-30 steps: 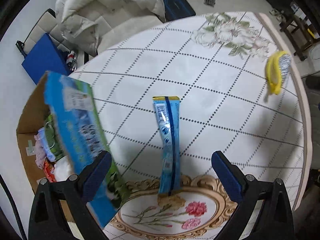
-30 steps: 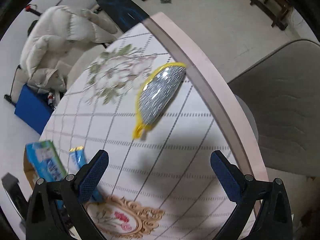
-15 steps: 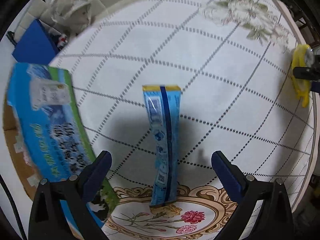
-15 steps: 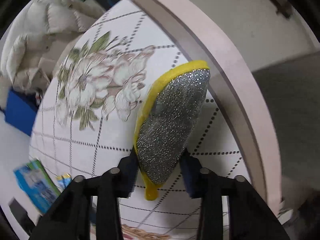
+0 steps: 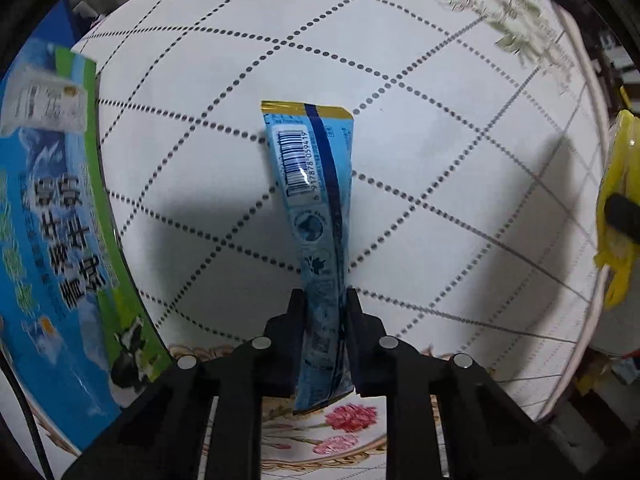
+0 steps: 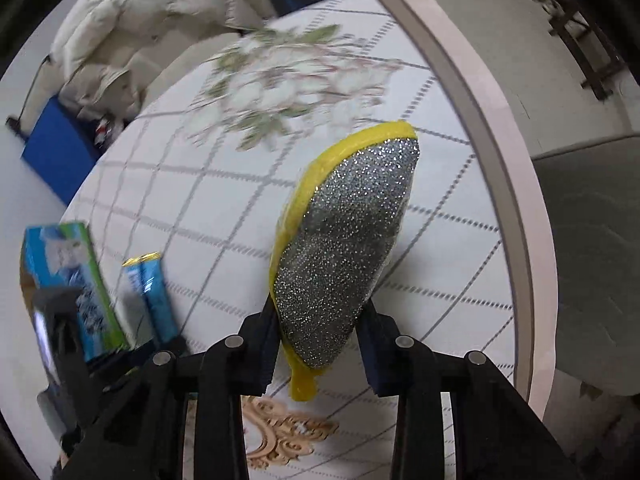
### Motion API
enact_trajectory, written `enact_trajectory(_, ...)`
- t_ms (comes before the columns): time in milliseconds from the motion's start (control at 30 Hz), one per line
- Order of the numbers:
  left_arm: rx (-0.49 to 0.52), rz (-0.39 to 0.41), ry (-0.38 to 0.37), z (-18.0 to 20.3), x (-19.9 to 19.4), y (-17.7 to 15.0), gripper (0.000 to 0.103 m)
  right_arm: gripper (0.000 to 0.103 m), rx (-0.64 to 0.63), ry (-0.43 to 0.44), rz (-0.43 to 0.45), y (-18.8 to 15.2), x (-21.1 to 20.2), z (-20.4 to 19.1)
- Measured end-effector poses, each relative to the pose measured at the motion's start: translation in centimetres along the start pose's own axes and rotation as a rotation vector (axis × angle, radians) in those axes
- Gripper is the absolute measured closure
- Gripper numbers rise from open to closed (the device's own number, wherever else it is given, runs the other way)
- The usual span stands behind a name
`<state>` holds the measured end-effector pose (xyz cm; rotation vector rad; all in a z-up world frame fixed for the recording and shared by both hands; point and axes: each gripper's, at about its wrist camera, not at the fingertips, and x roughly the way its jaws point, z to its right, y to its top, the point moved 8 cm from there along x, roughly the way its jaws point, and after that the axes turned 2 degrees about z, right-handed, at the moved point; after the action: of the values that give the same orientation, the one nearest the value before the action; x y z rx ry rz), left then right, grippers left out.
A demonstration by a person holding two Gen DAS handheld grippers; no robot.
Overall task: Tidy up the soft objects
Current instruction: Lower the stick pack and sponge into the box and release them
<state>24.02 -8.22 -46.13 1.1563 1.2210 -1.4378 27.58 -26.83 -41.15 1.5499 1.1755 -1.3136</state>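
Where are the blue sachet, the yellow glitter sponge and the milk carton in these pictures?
blue sachet (image 5: 310,184), left wrist view, on its barcode end.
yellow glitter sponge (image 6: 344,248), right wrist view, on its silver face.
milk carton (image 5: 52,216), left wrist view, on its printed blue side.

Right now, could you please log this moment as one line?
left gripper: shut on blue sachet | right gripper: shut on yellow scrubber | both over table

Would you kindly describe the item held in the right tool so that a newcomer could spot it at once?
Start at the round table with its dotted-grid floral cloth and follow its pink rim toward the right tool. Pinched there is the scouring sponge, a leaf-shaped pad. Its glittery silver face and yellow edge set it apart from the blue snack packet and the blue-green carton.
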Motion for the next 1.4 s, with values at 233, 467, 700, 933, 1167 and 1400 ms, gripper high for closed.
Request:
enact_trajectory(233, -0.021, 0.128, -0.132, -0.8, -7.4, -2.9, 0.089, 0.066, -0.133, 0.045, 0.059, -3.0, -5.3, -5.8)
enact_trajectory(467, -0.029, 0.317, -0.191, -3.9, -18.5, -2.8, 0.09, 0.066, -0.236, 0.126, 0.108, -6.4, -10.0, -12.5)
enact_trajectory(700, -0.063, 0.411, -0.195, -10.9, -24.7, -1.6, 0.09, 0.066, -0.322, 0.196, 0.131, -9.5, -13.1, -20.8)
enact_trajectory(933, -0.127, 0.353, -0.174, -19.0, -22.6, 1.2, 0.09, 0.066, -0.377, 0.202, 0.103, -10.3, -10.4, -29.8)
enact_trajectory(1167, -0.148, 0.208, -0.216, -22.3, -16.5, 4.8, 0.09, 0.066, -0.385, 0.129, 0.036, -8.9, -4.3, -34.6)
enact_trajectory(1400, -0.138, 0.114, -0.166, -23.7, -12.6, 6.3, 0.079, 0.037, -0.405, 0.038, -0.02, -7.6, -0.8, -35.6)
